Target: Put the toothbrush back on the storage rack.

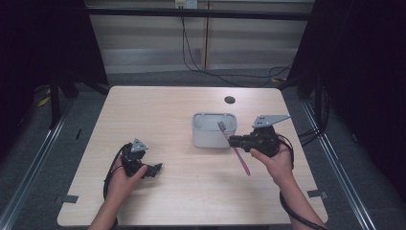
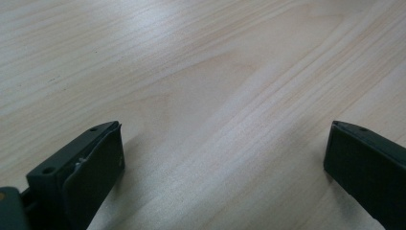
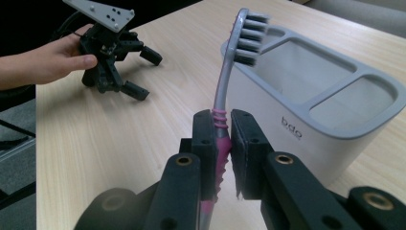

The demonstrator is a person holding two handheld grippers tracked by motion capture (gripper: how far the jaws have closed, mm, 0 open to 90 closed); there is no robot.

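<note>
A pink toothbrush (image 1: 242,160) with a grey head (image 3: 246,38) is clamped at its ribbed neck by my right gripper (image 1: 233,141), which is shut on it. The brush stands tilted, bristles up, its head right beside the near rim of a grey-and-white compartment holder (image 1: 214,129). In the right gripper view the holder (image 3: 311,96) sits just to the right of my right gripper (image 3: 221,117), its compartments showing nothing inside. My left gripper (image 1: 157,168) rests low on the table at the front left, open, with nothing between its jaws; bare wood lies under my left gripper (image 2: 225,139).
The light wooden table (image 1: 167,110) has a dark round cable hole (image 1: 230,99) behind the holder. Black curtains flank both sides and cables run along the floor at the back. My left gripper (image 3: 143,74) and the hand holding it lie far off across the table.
</note>
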